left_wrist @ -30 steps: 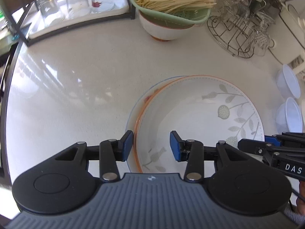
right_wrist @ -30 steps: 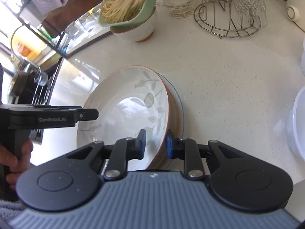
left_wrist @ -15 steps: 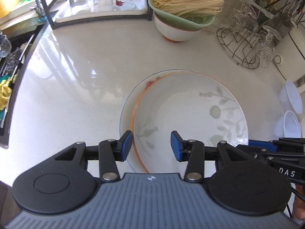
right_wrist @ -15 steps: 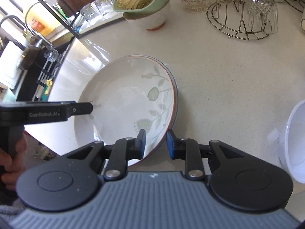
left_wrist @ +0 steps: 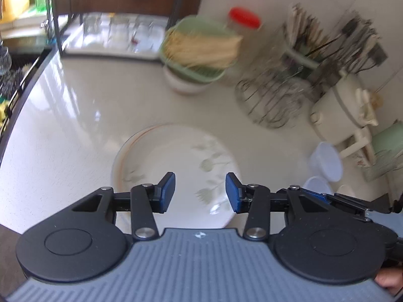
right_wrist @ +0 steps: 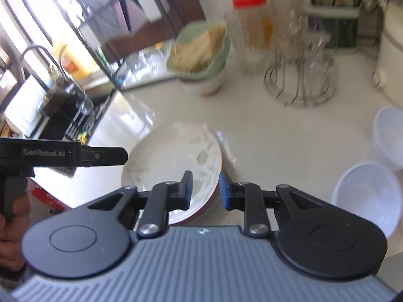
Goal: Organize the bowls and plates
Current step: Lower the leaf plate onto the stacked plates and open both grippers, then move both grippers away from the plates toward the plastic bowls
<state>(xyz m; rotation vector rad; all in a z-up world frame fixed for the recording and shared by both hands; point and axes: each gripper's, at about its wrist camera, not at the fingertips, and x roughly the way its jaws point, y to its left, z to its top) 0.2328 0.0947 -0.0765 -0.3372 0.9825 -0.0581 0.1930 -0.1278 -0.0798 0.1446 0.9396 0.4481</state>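
A white plate with a leaf pattern and an orange rim (left_wrist: 176, 166) lies stacked on another plate on the pale counter (left_wrist: 88, 115). It also shows in the right wrist view (right_wrist: 176, 166). My left gripper (left_wrist: 200, 192) is open and empty, raised above the plate's near edge. My right gripper (right_wrist: 205, 190) is open and empty, above the stack's right rim. Two white plastic bowls (right_wrist: 365, 196) stand on the counter to the right, also visible in the left wrist view (left_wrist: 326, 161).
A green basket of noodles on a white bowl (left_wrist: 199, 58) stands at the back. A wire glass rack (left_wrist: 267, 100), a red-lidded jar (right_wrist: 252, 30), a utensil holder (left_wrist: 327, 45) and a cream pot (left_wrist: 345, 105) crowd the back right. A sink (right_wrist: 50, 110) lies left.
Both grippers have lifted up and back from the stacked plates, and the views tilted up toward the back wall. The right gripper has opened wider and is off the rim.
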